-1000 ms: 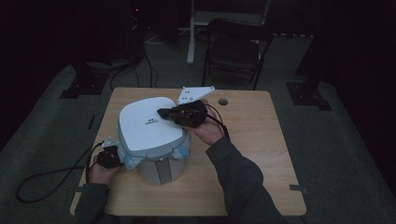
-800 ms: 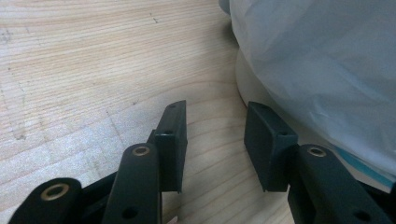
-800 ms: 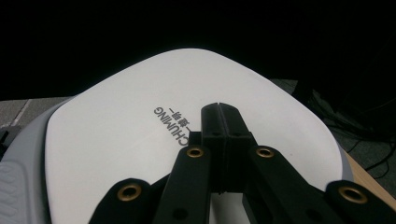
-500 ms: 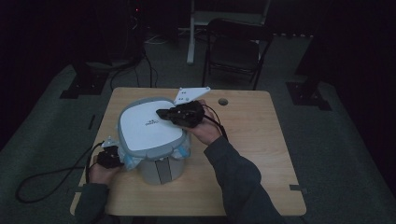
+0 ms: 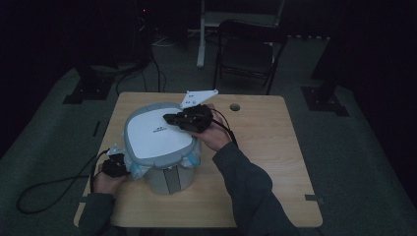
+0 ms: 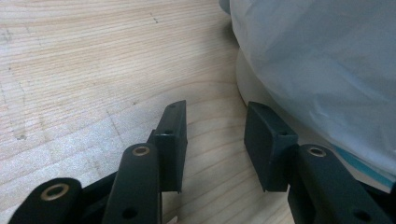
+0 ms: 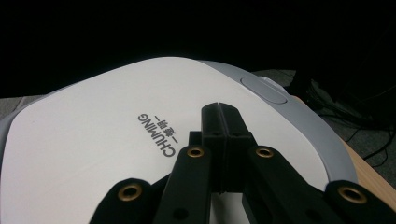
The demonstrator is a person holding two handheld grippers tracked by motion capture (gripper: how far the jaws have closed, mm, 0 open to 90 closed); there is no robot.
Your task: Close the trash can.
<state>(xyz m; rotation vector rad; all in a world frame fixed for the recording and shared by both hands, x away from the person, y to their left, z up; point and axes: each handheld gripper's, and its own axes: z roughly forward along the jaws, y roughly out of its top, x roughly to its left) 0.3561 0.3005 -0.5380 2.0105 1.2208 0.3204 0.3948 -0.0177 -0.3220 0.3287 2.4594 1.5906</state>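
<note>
The lidded bin (image 5: 160,147) stands at the tabletop's (image 5: 275,162) near left; the clenched, empty right tongs (image 5: 167,118) are pressed on its white lid (image 7: 93,140). The left tongs (image 6: 215,140) are released beside the liner bag (image 6: 317,70). Judgement: the bag may be pinched unevenly, or the bin tipped if the lid is pushed off-centre.

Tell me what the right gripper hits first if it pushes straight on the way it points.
Probably nothing solid: the right gripper, jaws shut, points low across the bin's white lid. It would likely skim that lid toward its far rim; whether the tips already touch it is unclear.
</note>
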